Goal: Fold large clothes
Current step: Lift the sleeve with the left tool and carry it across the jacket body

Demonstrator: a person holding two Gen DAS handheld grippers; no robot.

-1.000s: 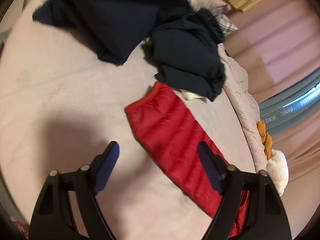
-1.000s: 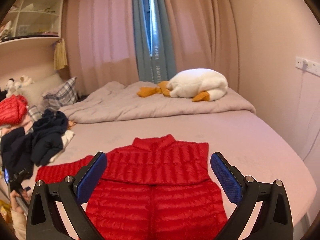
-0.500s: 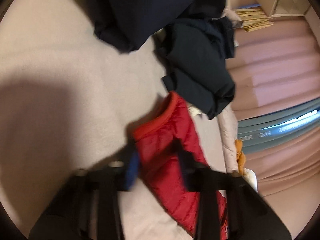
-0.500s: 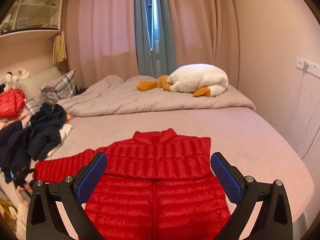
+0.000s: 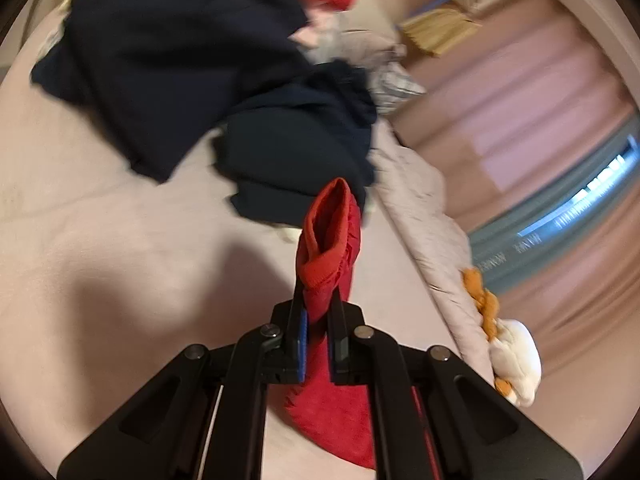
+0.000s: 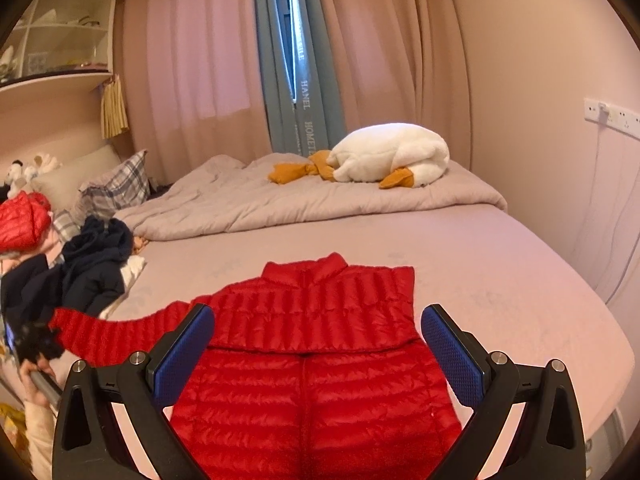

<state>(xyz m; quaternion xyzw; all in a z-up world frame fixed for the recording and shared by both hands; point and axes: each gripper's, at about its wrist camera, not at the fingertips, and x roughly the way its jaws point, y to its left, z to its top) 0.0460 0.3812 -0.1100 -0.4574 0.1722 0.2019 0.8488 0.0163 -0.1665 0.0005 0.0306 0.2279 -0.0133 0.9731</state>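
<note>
A red quilted puffer jacket lies flat on the bed, collar toward the far side, its right sleeve not visible. My left gripper is shut on the cuff of the jacket's left sleeve and holds it lifted off the sheet. In the right wrist view that sleeve stretches left to the left gripper. My right gripper is open and empty, hovering above the jacket's body.
A pile of dark navy clothes lies beside the sleeve, also in the right wrist view. A folded grey quilt with a white plush duck lies at the far side. Another red garment rests by the pillows.
My left gripper went from open above the sleeve to shut on its cuff and raised it. The right gripper stayed open and moved slightly nearer to the jacket.
</note>
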